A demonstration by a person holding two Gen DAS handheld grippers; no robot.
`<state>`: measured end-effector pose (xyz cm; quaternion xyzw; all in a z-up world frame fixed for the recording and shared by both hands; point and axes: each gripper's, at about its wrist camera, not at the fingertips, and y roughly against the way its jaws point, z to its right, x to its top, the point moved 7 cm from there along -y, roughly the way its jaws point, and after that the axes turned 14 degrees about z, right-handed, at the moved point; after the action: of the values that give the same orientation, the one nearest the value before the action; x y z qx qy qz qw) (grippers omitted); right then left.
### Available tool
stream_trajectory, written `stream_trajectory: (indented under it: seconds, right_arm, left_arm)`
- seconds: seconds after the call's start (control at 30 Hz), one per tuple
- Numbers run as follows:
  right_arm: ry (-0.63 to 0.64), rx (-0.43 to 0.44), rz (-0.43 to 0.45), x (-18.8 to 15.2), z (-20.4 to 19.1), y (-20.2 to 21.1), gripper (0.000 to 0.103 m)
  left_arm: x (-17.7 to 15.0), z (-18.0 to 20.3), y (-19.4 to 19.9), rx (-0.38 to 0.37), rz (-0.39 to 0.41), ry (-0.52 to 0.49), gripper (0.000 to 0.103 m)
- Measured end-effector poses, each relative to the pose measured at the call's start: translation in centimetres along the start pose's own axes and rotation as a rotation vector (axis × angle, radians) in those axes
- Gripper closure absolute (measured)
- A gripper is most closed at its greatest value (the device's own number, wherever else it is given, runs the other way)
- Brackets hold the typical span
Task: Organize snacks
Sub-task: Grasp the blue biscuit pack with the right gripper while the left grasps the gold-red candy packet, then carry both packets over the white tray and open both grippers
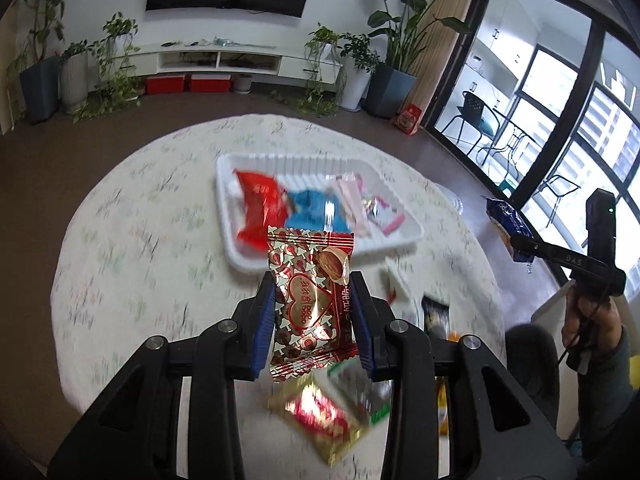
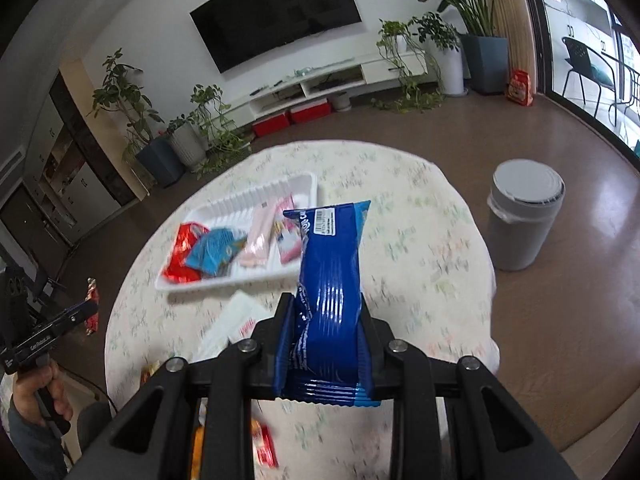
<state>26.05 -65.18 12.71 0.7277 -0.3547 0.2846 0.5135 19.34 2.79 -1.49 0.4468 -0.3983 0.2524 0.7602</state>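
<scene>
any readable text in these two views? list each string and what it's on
"OAS": side of the right gripper, seen from the left wrist.
"GenRobot.AI", roughly: side of the left gripper.
Red heart-print packet: Chinese characters, unreadable.
Blue packet: barcode and white print, too small.

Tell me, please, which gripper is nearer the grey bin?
Right. The right gripper is over the table, bin to its right; the left gripper sits farther left.

Left gripper (image 1: pixel 314 292) clamping red heart-print packet (image 1: pixel 310 300), white tray (image 1: pixel 400 236) beyond
</scene>
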Motion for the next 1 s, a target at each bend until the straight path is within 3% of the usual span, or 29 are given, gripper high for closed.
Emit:
stream_trajectory:
  seconds: [0.23,0.4,0.7,0.87,1.0]
  right_arm:
    - [0.075,0.075,0.017,4.1,-5.2,-6.0,0.073]
    - [0.103,0.106,-0.028,4.3,-8.0,-11.5,0.073]
    - [0.186,0.107,-0.148,2.0,-10.1,-20.2,0.073]
    - [0.225,0.078,-0.201,0.1,-9.7,-22.5,0.073]
    - [0.245,0.07,-0.191,-0.4,-9.4,-23.0,0.073]
  left_arm:
    - [5.8,1.0,-8.5,0.007,-0.024,-0.065,0.071]
    - [7.1,0.9,-14.2,0.025,-0.068,-0.087,0.071]
    - [4.7,-0.6,-21.7,0.044,-0.155,-0.086,0.071]
    - [3.1,-0.5,-24.0,0.071,-0.181,-0.133,0.069]
    - [2.6,-0.4,-24.9,0.077,-0.18,-0.145,0.068]
